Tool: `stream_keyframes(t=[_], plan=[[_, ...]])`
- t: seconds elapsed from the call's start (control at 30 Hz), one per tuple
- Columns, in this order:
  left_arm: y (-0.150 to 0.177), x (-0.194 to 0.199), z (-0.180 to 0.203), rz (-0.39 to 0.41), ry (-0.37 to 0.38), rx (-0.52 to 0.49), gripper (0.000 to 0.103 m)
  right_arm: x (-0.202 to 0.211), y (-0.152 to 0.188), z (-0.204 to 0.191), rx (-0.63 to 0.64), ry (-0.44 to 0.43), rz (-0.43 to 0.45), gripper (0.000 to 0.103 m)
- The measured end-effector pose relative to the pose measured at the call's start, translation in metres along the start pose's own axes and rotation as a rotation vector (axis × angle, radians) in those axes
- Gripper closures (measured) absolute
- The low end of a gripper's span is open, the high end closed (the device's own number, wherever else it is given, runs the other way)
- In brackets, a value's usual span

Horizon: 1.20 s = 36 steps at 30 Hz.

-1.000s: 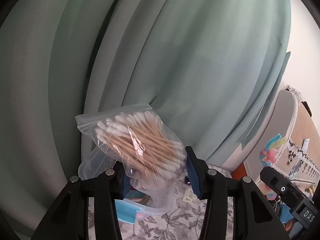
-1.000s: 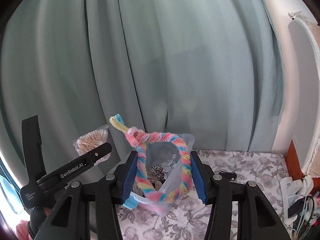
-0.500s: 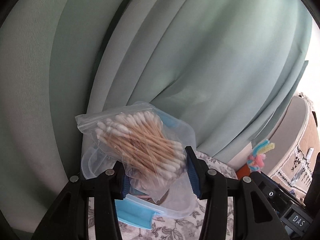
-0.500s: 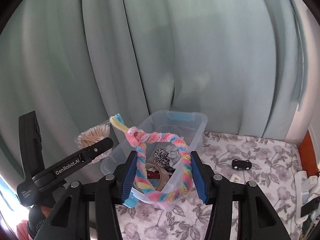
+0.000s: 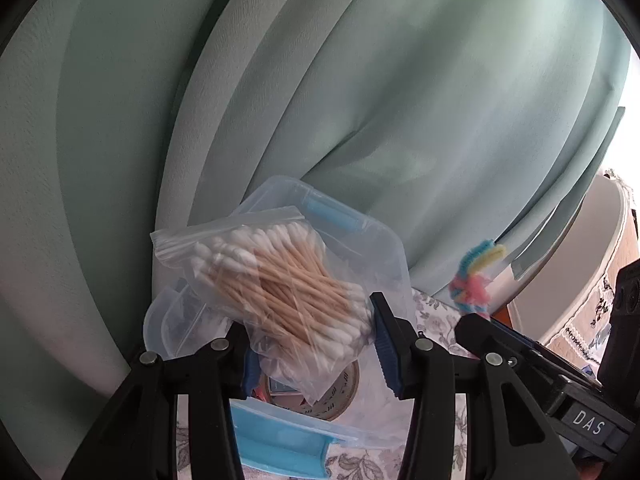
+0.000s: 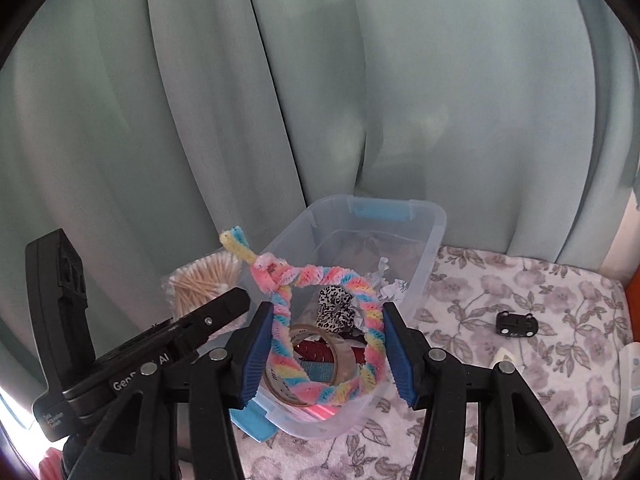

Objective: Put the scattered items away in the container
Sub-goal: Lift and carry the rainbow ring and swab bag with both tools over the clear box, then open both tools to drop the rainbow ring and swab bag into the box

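The left tongs (image 5: 310, 346) are clamped on a clear zip bag of cotton swabs (image 5: 280, 284), blue pads pressing its lower end from both sides while the bag's sealed top sticks up and away from the camera. The right tongs (image 6: 328, 350) hold a pastel chenille loop (image 6: 320, 320), twisted in pink, yellow and blue; the pads (image 6: 258, 354) press on its two sides and its knotted tail points up to the left. Both loads hang over the bin (image 6: 424, 240), a clear plastic box with blue latches, which serves as the landmark here. The swab bag hangs above the bin's near left corner, the loop above its near end. Inside the bin lie a roll of clear tape (image 6: 320, 364), a black-and-white spotted scrunchie (image 6: 336, 306) beyond the tape, and some reddish and printed items I cannot make out beneath them. The bin stands on a floral cloth (image 6: 500, 360) that covers the surface below; whether that is a worktop or a bed I cannot tell. To the right of the bin, well apart from it, a small black clip (image 6: 516, 324) lies on the cloth. Behind the bin hangs a pale green curtain (image 6: 360, 80), its folds touching the bin's far edge.
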State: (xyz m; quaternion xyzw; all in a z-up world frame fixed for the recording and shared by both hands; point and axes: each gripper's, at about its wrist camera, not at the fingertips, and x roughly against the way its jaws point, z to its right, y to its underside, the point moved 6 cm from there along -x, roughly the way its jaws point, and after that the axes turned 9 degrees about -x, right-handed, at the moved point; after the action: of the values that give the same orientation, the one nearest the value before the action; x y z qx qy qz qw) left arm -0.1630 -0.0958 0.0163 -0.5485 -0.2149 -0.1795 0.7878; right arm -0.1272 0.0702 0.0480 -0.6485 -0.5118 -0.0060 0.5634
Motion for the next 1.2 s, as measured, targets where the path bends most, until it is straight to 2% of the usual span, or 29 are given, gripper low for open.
stream_keyframes(t=[0.4, 0.53, 0.87, 1.2], plan=[[0.010, -0.042, -0.005, -0.067, 0.002, -0.023, 0.053, -0.041, 0.002, 0.006, -0.024, -0.026, -0.047, 0.045], [0.021, -0.014, -0.021, -0.064, -0.010, -0.023, 0.053, -0.054, 0.002, 0.009, -0.033, -0.036, -0.066, 0.044], [0.014, -0.039, -0.025, -0.067, -0.021, -0.047, 0.054, -0.074, 0.003, 0.020, -0.059, -0.040, -0.088, 0.043], [0.016, -0.032, -0.028, -0.075, -0.023, -0.053, 0.053, -0.076, 0.004, 0.023, -0.067, -0.035, -0.092, 0.042]])
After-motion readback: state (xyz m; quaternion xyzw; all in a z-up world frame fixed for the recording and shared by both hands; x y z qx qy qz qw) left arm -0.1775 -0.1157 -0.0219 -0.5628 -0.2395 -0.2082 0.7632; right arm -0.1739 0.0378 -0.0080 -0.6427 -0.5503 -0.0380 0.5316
